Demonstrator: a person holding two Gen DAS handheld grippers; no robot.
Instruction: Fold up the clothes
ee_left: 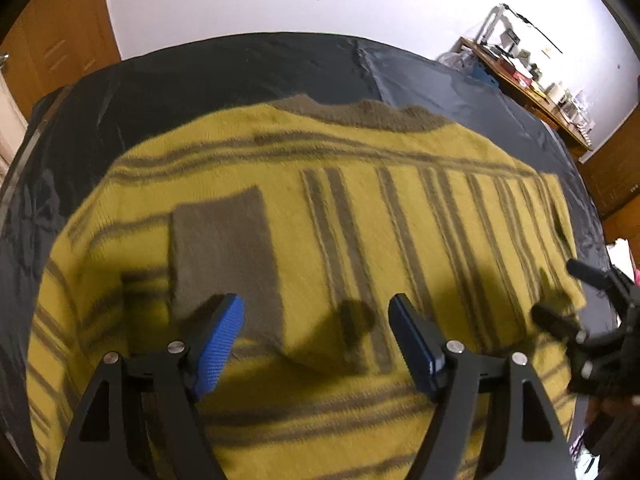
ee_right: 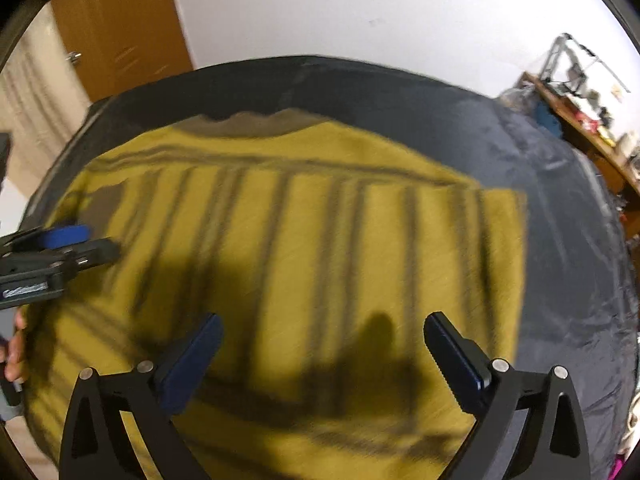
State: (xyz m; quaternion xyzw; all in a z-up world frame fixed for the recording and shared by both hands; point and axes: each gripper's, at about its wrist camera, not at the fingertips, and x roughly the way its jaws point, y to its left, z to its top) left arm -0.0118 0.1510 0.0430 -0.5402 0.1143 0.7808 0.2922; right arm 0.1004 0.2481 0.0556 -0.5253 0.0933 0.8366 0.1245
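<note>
A mustard-yellow knit sweater [ee_left: 360,216] with grey-brown stripes lies spread on a dark cloth-covered table [ee_left: 200,76], its grey collar at the far edge. A grey cuff [ee_left: 224,248] of a folded-in sleeve rests on its left part. My left gripper [ee_left: 316,308] hovers open above the sweater, nothing between its blue-padded fingers. My right gripper [ee_right: 322,328] also stands open over the sweater [ee_right: 320,240], empty. In the left wrist view the right gripper [ee_left: 560,292] shows at the sweater's right edge. The left gripper [ee_right: 88,240] shows at the left in the right wrist view.
The dark table cover [ee_right: 560,240] extends right of the sweater. A cluttered wooden shelf [ee_left: 532,80] stands at the far right by the white wall. Brown wooden doors [ee_right: 120,32] stand at the far left. A person's hand [ee_right: 16,352] shows at the left edge.
</note>
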